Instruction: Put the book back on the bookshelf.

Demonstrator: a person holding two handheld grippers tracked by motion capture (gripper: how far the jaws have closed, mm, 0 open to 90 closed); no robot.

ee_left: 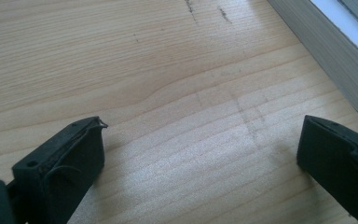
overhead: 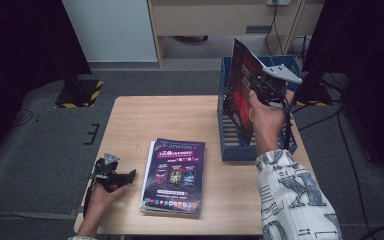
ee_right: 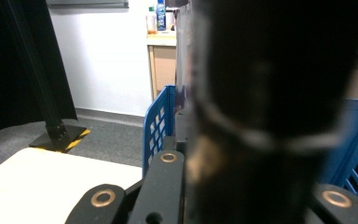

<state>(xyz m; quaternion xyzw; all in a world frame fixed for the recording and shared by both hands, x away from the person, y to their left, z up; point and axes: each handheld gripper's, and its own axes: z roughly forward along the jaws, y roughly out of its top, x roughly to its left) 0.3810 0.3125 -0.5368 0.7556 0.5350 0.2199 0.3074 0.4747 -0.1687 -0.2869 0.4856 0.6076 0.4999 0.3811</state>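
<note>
Pale wood-grain table (overhead: 130, 120) on grey carpet. Near edge: left gripper (overhead: 124, 176), its 2 jaws spread wide and empty, rested beside a glossy magazine stack (overhead: 174, 176). Farther back, right gripper (overhead: 258, 90) clamped 1 dark magazine (overhead: 240, 85) upright inside the blue slatted plastic crate (overhead: 230, 145).

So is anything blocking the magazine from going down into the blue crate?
Nothing visible does. The right gripper holds the magazine upright over the blue crate, whose slatted floor below looks bare.
</note>
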